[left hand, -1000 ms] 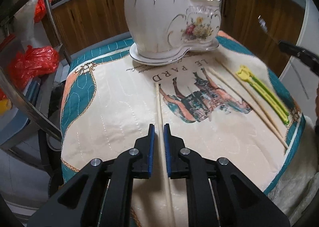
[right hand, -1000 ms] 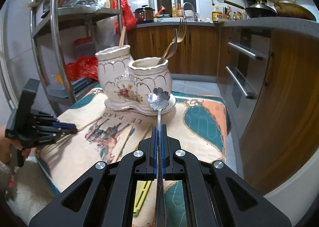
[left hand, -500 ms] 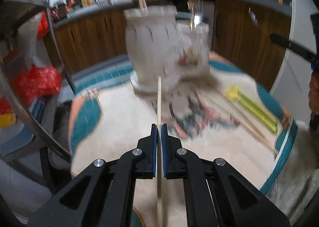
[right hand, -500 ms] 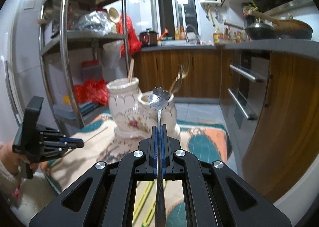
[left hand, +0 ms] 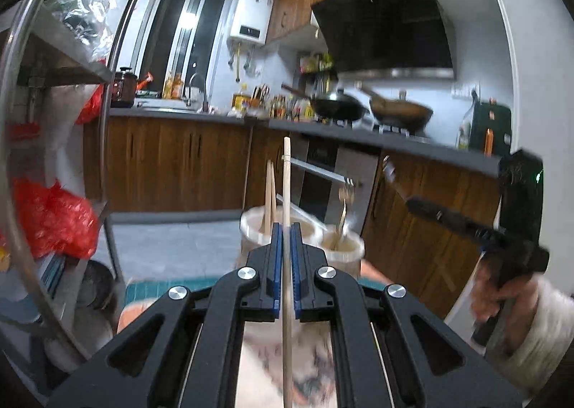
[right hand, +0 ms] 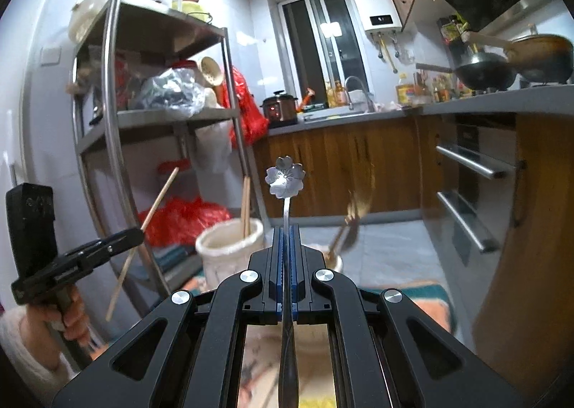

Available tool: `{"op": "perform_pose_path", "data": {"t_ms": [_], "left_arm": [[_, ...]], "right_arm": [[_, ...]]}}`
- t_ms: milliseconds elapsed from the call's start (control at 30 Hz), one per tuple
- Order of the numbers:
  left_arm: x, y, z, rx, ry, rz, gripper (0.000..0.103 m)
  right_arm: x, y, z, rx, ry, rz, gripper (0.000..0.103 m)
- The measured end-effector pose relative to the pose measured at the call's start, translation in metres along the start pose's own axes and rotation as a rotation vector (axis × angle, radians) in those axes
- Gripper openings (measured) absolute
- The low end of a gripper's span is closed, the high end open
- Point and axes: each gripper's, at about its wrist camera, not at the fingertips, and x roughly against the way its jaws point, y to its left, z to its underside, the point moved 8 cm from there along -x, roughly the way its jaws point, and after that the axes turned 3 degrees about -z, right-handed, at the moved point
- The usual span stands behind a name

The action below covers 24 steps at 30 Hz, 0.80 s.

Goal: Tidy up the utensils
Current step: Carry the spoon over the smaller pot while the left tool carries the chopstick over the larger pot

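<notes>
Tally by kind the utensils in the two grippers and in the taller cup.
Chopsticks: 3, one in the left gripper, two in the taller cup.
Flower spoon: 1, in the right gripper.
Total: 4.

A second ago the left gripper (left hand: 285, 228) hovered with its jaws a little apart over a wooden chopstick (left hand: 286, 192) lying on the cloth-covered worktop (right hand: 423, 296). Now the jaws are closed on it, and it juts up past them into the middle of the left wrist frame. Both views have tipped upward: the worktop has slid to the bottom edge, and the ceramic holder (left hand: 256, 232) has dropped from the top to mid-frame. The right gripper (right hand: 286, 228) has risen too.
</notes>
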Motion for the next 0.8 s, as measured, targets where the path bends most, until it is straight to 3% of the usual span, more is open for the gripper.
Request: {"op": "perform_pose_path", "data": {"t_ms": [167, 400, 600, 800], "left_arm": [[-0.03, 0.003, -0.041, 0.076, -0.067, 0.037, 0.004], [-0.079, 0.002, -0.072, 0.087, -0.15, -0.009, 0.004], [-0.116, 0.008, -0.064, 0.083, -0.141, -0.077, 0.004], [-0.112, 0.013, -0.044, 0.047, -0.144, -0.11, 0.004]], "right_arm": [[-0.033, -0.013, -0.024, -0.076, -0.034, -0.038, 0.004], [-0.061, -0.03, -0.043, -0.136, -0.094, -0.038, 0.004], [-0.087, -0.037, -0.036, -0.119, -0.09, -0.001, 0.004], [-0.099, -0.036, -0.027, -0.096, -0.103, 0.011, 0.004]]}}
